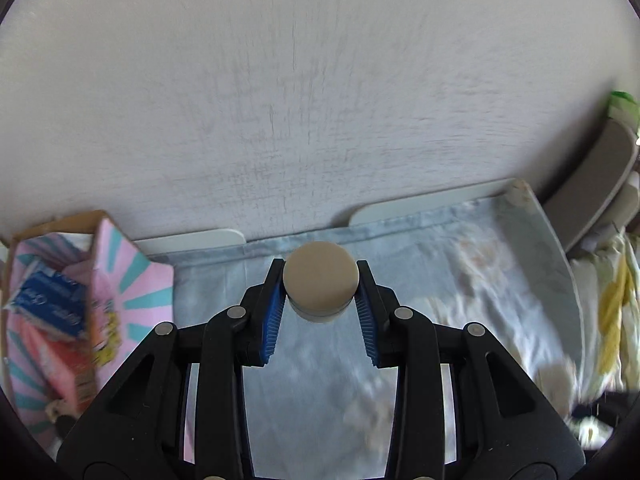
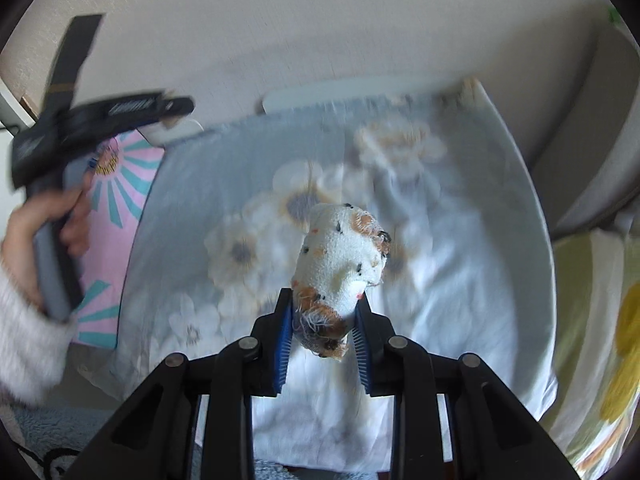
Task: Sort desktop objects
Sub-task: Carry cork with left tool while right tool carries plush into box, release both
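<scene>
Your left gripper (image 1: 320, 294) squeezed a small round-capped jar (image 1: 319, 282) between its fingertips. Your right gripper (image 2: 324, 316) pinched a spotted cloth (image 2: 344, 252), which stuck out past its fingers. You looked mid-carry; next, each needed lowering into its place, maybe the pink box (image 1: 60, 300) left of the fingers.

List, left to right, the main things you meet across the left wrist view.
Pink sunburst box → round beige-capped jar, clamped in the left gripper jaws → white floral cloth → yellow-patterned fabric.

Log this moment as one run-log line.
left gripper: shut on beige-capped jar | right gripper: shut on patterned cloth | pink box: left
</scene>
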Demonstrator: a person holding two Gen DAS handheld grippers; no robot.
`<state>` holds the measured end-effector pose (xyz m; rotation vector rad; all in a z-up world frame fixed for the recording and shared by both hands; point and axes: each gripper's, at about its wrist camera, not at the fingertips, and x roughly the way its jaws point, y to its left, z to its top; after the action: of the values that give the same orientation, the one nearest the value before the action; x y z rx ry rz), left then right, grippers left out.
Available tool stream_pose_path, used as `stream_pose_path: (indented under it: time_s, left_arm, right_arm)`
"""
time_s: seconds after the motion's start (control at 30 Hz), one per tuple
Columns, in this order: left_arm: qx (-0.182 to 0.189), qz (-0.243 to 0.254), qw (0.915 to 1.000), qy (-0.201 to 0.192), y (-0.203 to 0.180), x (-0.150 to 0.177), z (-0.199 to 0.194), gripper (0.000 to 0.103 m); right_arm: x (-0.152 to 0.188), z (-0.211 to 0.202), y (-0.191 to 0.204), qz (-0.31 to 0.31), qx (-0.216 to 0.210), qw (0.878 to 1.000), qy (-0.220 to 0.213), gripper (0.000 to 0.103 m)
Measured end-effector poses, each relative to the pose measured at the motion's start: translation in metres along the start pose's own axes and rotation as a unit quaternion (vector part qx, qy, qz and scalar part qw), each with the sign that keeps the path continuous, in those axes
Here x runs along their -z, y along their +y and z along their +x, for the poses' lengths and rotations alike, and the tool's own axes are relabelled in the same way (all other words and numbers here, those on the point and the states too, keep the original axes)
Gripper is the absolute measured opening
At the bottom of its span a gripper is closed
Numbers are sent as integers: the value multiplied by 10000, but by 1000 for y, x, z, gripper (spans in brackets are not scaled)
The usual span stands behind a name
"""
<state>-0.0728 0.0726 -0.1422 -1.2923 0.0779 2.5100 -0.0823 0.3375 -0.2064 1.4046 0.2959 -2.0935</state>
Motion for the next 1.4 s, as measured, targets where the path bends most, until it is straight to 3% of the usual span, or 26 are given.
stream_pose_path:
  time_s: [0.4, 0.83, 1.07, 1.23, 1.4]
  left_arm:
    - [-4, -388, 9987, -334, 44, 6, -88, 31]
    - [-716, -1252, 9881, -535, 99, 51, -148, 31]
    - [-1098, -1865, 9750, -504, 131, 93, -179, 31]
    - [-1212, -2153, 9681, -422, 144, 119, -192, 31]
    - [-1127, -2250, 9672, -331, 149, 135, -190, 31]
  right_arm:
    - [-47, -12, 17, -675, -178, 9971, -296, 25]
    - [-93, -11, 64, -1782, -508, 9819, -395, 25]
    - [-110, -13, 127, -2558, -1077, 9598, -418, 26]
    - [-106, -11, 186, -3223, -1480, 9342, -383, 26]
    - [-93, -2, 247, -3843, -1879, 9037, -168, 25]
